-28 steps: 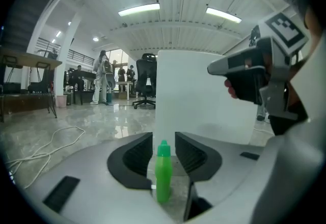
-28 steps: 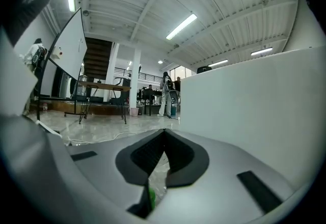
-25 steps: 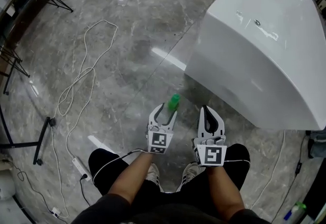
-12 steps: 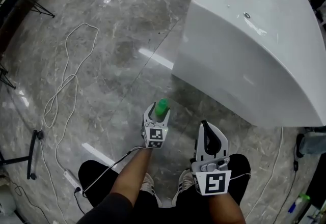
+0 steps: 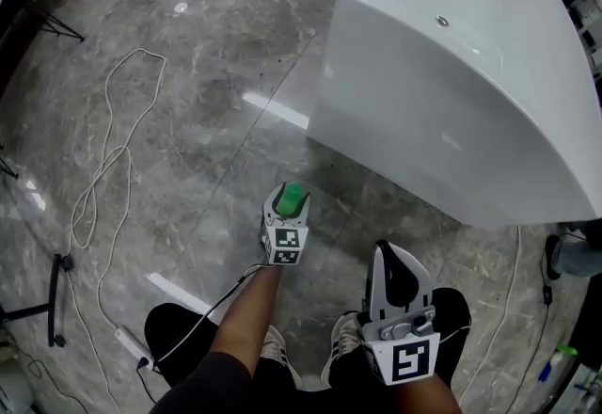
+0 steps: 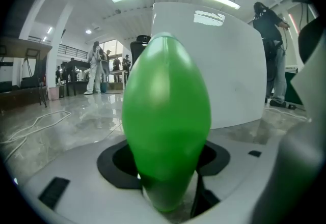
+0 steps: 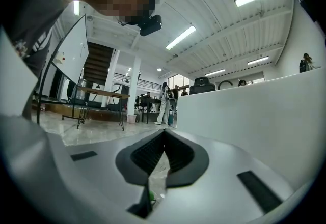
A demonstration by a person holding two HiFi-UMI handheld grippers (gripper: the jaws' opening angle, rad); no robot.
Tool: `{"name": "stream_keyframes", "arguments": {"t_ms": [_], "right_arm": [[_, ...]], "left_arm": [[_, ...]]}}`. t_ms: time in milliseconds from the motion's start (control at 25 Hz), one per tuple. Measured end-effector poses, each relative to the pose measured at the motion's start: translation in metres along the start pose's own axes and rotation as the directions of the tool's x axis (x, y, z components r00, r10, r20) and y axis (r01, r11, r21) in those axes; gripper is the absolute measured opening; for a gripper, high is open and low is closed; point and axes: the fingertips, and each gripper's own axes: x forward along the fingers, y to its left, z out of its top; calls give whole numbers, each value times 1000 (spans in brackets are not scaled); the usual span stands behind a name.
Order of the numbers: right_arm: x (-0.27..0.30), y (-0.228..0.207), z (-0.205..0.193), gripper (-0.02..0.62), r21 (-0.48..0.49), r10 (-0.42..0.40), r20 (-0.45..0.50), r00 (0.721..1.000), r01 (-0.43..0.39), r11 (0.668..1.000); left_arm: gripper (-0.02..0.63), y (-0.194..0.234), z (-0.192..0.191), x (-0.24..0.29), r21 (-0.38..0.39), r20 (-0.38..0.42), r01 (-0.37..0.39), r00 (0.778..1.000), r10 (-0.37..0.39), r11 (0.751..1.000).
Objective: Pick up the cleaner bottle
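While the right gripper (image 5: 386, 252) hangs empty above the person's right knee with its jaws pressed together at the tips, the left gripper (image 5: 290, 201) has its jaws closed on the green top of the cleaner bottle (image 6: 165, 116). From the head view, the bottle sits low over the grey marble floor (image 5: 188, 111), just ahead of the person's shoes (image 5: 274, 343) and near the base of the big white tub (image 5: 451, 92).

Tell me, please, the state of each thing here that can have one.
cleaner bottle: upright, its green top clamped between the left jaws.
left gripper: shut on the cleaner bottle.
right gripper: shut, empty, jaws together.
white cable: slack, in loose loops on the floor.
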Motion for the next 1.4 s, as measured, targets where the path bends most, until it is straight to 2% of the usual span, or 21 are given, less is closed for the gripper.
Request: {"name": "stream_keyframes", "arguments": {"t_ms": [240,600,680,800,920,1040,1120,1200,1320,1400], "right_arm": [[0,7,-6,17,-18,19,-8,1000,-20,1000],[-5,0,-1,17,-20,7,6,1000,-7,1000],[-4,2,2,17,-9,22,24,999,-22,1000],[2,-1,3,17,-16,11,18,1000,-10,1000],[9,-16,12,17,-41,-37,9,999,38,998],[9,-39,41,17,-73,-108,41,993,110,991],[6,-54,62,17,-91,-141,25,990,143,985],[3,-70,91,17,-107,-164,-11,986,162,981],[-10,-98,154,17,-137,-196,-30,980,190,972],[-21,-113,195,17,-158,-229,-93,969,213,964]], "left_arm": [[194,1,0,3,4,18,-15,1000,15,1000],[179,4,4,3,-17,-5,7,1000,-7,1000],[179,4,15,0,-12,12,8,1000,-8,1000],[179,6,51,-9,-36,67,4,998,-2,999],[179,16,85,-27,-73,99,-16,995,23,997],[179,23,130,-47,-59,115,-22,993,28,998],[178,23,168,-64,-44,120,-21,992,26,999],[178,22,214,-82,-36,119,-29,992,33,999],[178,18,295,-120,-34,128,-33,991,37,999],[178,11,354,-150,-36,142,-27,989,32,999]]}}
